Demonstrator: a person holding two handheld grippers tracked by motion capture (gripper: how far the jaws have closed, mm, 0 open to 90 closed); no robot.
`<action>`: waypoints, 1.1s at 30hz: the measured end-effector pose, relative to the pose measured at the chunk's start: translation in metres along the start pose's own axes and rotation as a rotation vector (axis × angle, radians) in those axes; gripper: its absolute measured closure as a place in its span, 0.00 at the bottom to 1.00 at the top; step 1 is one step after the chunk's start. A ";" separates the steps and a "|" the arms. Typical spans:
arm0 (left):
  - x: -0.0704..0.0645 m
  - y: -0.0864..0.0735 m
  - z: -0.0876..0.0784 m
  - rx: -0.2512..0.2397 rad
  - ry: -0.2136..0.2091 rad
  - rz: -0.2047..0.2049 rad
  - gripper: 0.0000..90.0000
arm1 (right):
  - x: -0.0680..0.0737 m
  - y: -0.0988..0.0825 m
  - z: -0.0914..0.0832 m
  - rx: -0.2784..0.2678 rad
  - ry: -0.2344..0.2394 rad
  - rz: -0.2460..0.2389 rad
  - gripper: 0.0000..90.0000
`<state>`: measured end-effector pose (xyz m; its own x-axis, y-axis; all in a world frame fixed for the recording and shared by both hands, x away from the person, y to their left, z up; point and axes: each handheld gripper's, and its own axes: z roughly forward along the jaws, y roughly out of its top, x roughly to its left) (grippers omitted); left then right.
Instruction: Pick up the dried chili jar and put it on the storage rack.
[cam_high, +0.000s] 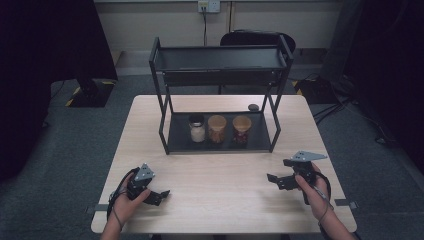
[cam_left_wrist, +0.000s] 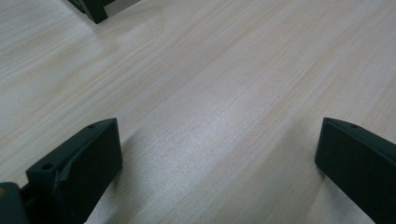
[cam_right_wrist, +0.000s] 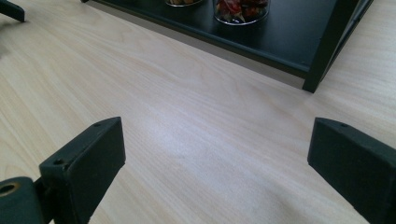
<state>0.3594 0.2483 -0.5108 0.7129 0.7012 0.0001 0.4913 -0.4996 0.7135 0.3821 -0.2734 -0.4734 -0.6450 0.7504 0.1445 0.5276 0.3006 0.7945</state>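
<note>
Left claw (cam_high: 159, 196) and right claw (cam_high: 274, 180) both spread wide, empty, low over the bare front of the desk (cam_high: 215, 200). Three jars on the lower shelf of the black rack (cam_high: 220, 142): white-filled (cam_high: 197, 129), tan (cam_high: 217, 129), red-filled (cam_high: 241, 130). All well apart from both claws.

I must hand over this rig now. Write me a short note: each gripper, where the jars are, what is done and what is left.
Left gripper: open, empty, low over the table.
Right gripper: open, empty, at the table's right front.
Three jars stand in a row on the lower shelf of the black rack; its top shelf looks empty.
Done: nothing gripped yet.
Left: probably reach in for a jar; the right one is nearest the right gripper.
</note>
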 end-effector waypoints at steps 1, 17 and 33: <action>0.000 0.000 0.000 0.000 0.000 0.000 0.00 | 0.000 -0.001 -0.001 0.002 -0.001 0.002 0.03; 0.000 0.000 0.000 0.000 0.000 0.000 0.00 | -0.006 -0.017 -0.012 0.012 -0.004 0.008 0.03; 0.000 0.000 0.000 0.000 0.000 0.000 0.00 | -0.014 -0.032 -0.023 0.016 -0.020 0.008 0.03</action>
<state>0.3594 0.2483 -0.5108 0.7129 0.7013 0.0005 0.4912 -0.4999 0.7133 0.3612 -0.3071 -0.4873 -0.6299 0.7642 0.1388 0.5413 0.3038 0.7840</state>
